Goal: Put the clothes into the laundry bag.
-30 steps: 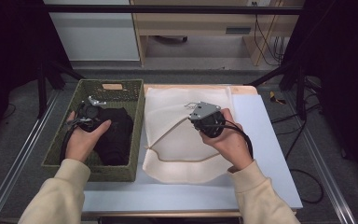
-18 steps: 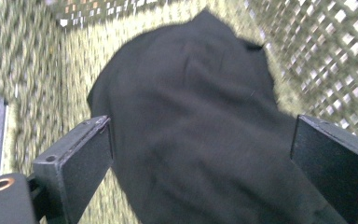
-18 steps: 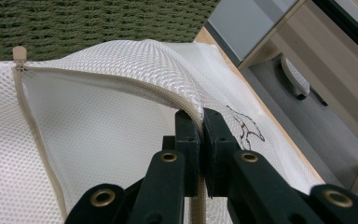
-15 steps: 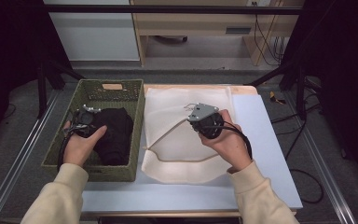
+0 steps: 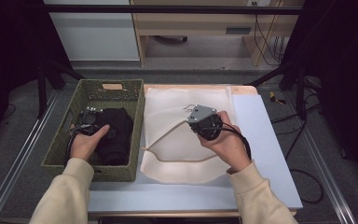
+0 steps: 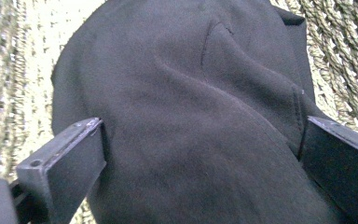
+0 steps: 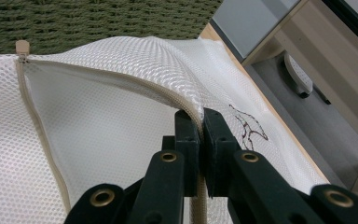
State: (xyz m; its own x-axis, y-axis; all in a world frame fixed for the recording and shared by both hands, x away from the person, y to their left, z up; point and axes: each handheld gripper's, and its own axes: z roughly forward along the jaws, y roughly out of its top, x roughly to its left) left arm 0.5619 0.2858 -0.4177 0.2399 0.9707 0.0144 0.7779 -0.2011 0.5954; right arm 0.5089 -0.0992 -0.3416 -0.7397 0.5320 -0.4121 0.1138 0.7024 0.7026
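high view | left gripper jaws wide astride black garment in basket | right gripper pinching mesh bag

Evenly lit table from overhead, dark at three and nine o'clock. Soft throughout, slightly grainy. Close black garment blurred, nearly detail-free.

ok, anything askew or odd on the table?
Nothing stands out. The black folded garment sits in the green woven basket; the white mesh laundry bag lies flat except its zipper edge, lifted by the right gripper.
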